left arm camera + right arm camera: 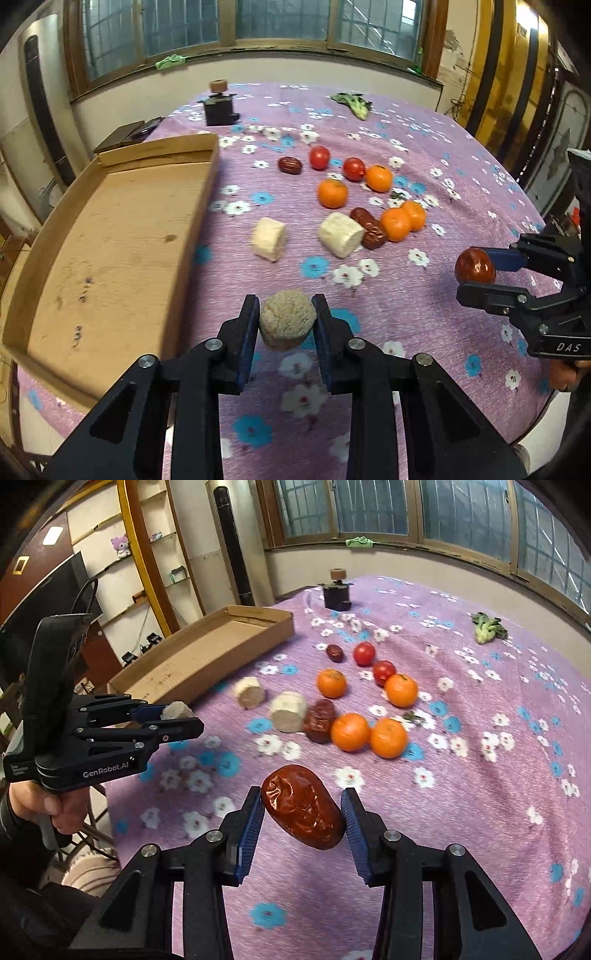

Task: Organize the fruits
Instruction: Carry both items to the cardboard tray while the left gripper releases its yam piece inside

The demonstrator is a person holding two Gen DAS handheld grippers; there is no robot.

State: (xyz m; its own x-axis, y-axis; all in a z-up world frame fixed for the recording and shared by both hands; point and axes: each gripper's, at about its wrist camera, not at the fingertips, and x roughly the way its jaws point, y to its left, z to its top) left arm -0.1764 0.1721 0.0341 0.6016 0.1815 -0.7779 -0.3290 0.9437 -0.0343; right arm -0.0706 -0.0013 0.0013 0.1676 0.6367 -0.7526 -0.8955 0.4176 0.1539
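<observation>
L gripper [287, 325] is clamped on a beige, grainy round chunk [288, 319], both blue pads pressed to its sides, held up over the near part of the table [461, 155], just right of the cardboard tray [110, 240]. Tray sits along the table's left edge w/ nothing in it, only scuffs on its floor. R gripper [303, 812] pinches a big wrinkled red date [301, 806] lengthwise btwn its pads, lifted above the purple floral cloth near the right edge. Rest of the produce lies loose mid-table, none in the tray: two pale cylinder chunks, one [268, 238] closer to the tray, the other [340, 233] touching a second date [371, 228]; two mandarins [402, 218] touching each other just beside that date; two more mandarins, one [332, 192] and another [378, 178]; two tomatoes [319, 157] and [353, 168]; a small date [290, 165] further back. Leafy green [354, 103] lies near the far edge, a black gadget [220, 107] at the far left corner.
</observation>
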